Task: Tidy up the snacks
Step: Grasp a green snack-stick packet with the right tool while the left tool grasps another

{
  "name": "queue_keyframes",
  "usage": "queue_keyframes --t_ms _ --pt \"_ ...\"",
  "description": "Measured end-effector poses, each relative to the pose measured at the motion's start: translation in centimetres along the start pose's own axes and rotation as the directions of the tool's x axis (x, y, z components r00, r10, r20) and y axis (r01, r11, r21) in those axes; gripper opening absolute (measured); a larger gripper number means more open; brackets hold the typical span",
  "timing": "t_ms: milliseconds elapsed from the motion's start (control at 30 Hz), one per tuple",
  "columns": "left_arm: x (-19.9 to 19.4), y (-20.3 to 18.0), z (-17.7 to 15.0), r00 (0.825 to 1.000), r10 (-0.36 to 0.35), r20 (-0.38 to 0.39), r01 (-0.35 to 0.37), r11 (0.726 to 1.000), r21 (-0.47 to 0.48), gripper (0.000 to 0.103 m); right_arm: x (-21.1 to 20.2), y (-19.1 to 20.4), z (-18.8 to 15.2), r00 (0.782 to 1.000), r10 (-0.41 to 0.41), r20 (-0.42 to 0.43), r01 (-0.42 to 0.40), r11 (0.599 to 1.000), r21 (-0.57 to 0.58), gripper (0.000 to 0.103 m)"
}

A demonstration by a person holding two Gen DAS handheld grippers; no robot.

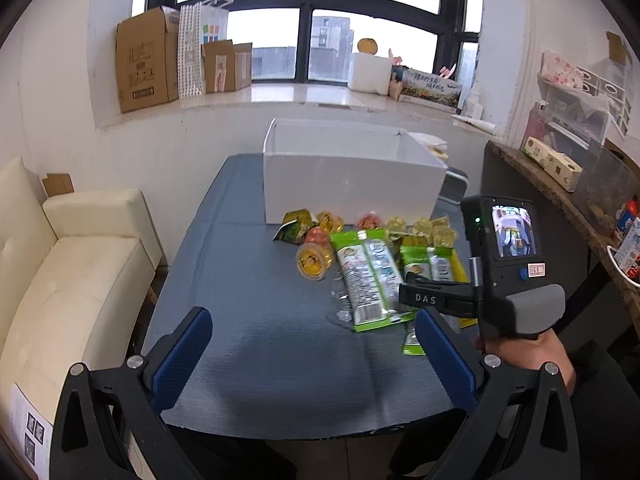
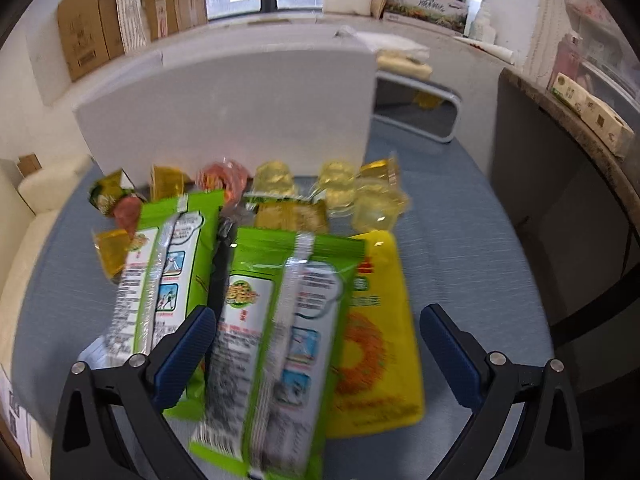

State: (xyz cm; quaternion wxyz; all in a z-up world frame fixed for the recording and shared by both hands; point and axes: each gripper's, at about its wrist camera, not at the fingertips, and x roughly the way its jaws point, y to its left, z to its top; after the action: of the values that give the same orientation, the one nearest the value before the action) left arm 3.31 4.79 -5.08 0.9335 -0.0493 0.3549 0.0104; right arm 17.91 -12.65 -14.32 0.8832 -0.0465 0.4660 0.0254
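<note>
Two green snack packets (image 2: pixel 272 332) and one yellow packet (image 2: pixel 376 336) are lying before the white box (image 2: pixel 228 116); right gripper (image 2: pixel 316 356) and left gripper (image 1: pixel 316 364) are both gaping wide, holding nothing.

green packets (image 2: pixel 276 320), jelly cups (image 2: pixel 340 184), flat

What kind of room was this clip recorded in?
Probably an office lounge or spare room: a cream sofa beside the blue table, cardboard boxes on a wide windowsill, cluttered storage shelves.
</note>
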Motion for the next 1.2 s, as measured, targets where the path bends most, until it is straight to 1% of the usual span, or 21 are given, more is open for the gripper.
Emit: queue_keyframes --t_ms 100,167,267,300,333,433,533,633,733,833,933,1033,1067,1133,1200 --pt "1.7 0.8 0.1 1.000 0.003 -0.028 -0.003 1.000 -0.013 0.103 1.2 1.4 -0.3 0.999 -0.049 -0.012 0.049 0.998 -0.038 0.103" --pt "2.7 1.1 0.1 0.999 0.002 -0.042 -0.002 1.000 -0.018 0.103 2.0 2.0 -0.7 0.997 -0.072 -0.034 0.070 0.995 -0.068 0.100" --pt "3.8 1.3 0.2 0.998 -0.002 -0.058 0.000 1.000 -0.022 0.103 1.8 1.7 -0.5 1.000 -0.031 -0.004 0.031 0.999 -0.041 0.078" --pt "4.1 1.2 0.2 0.998 -0.003 -0.063 0.002 1.000 -0.022 0.103 1.6 1.6 -0.4 1.000 -0.030 0.000 0.030 0.999 -0.041 0.075" --pt "4.5 1.2 0.2 0.998 -0.004 -0.068 0.002 1.000 -0.021 0.103 1.5 1.5 -0.4 1.000 -0.024 0.000 0.024 0.999 -0.043 0.075" --pt "5.4 0.7 0.5 0.997 -0.015 -0.079 0.014 1.000 -0.007 0.103 1.3 0.2 -0.1 0.999 0.048 0.010 -0.048 0.999 0.001 0.074" --pt "6.5 0.1 0.8 0.996 -0.025 -0.091 0.026 0.999 0.018 0.103 0.0 -1.0 0.0 0.995 0.090 0.046 -0.091 0.996 0.020 0.074" --pt "7.8 -0.9 1.2 0.996 -0.029 -0.086 0.034 0.997 0.064 0.103 -3.1 -2.6 -0.2 0.985 0.137 0.107 -0.142 0.989 0.040 0.074" --pt "9.7 -2.2 1.8 0.993 -0.079 -0.086 0.089 0.988 0.124 0.103 -5.9 -4.3 -0.5 0.972 0.166 0.165 -0.176 0.983 0.048 0.074" --pt "12.2 -3.9 2.7 0.988 -0.100 -0.117 0.122 0.973 0.198 0.103 -7.8 -6.0 -0.9 0.962 0.165 0.217 -0.179 0.983 0.048 0.074" --pt "14.8 -5.3 3.7 0.977 -0.143 -0.157 0.179 0.953 0.246 0.103 -9.5 -7.8 -1.4 0.953 0.164 0.256 -0.187 0.980 0.069 0.074" --pt "17.3 -6.2 4.4 0.975 -0.119 -0.189 0.172 0.940 0.294 0.103 -10.4 -8.9 -1.4 0.948 0.158 0.277 -0.187 0.979 0.082 0.074" --pt "18.3 -6.4 4.4 0.972 -0.115 -0.205 0.176 0.933 0.313 0.103 -10.7 -9.2 -1.6 0.947 0.154 0.282 -0.185 0.979 0.084 0.074" --pt "20.2 -6.9 4.4 0.967 -0.079 -0.243 0.164 0.922 0.351 0.103 -10.6 -9.3 -1.6 0.946 0.157 0.285 -0.186 0.979 0.079 0.074" --pt "21.4 -7.4 4.3 0.963 -0.070 -0.261 0.167 0.913 0.372 0.103 -10.7 -9.4 -1.6 0.947 0.153 0.284 -0.179 0.981 0.070 0.074"
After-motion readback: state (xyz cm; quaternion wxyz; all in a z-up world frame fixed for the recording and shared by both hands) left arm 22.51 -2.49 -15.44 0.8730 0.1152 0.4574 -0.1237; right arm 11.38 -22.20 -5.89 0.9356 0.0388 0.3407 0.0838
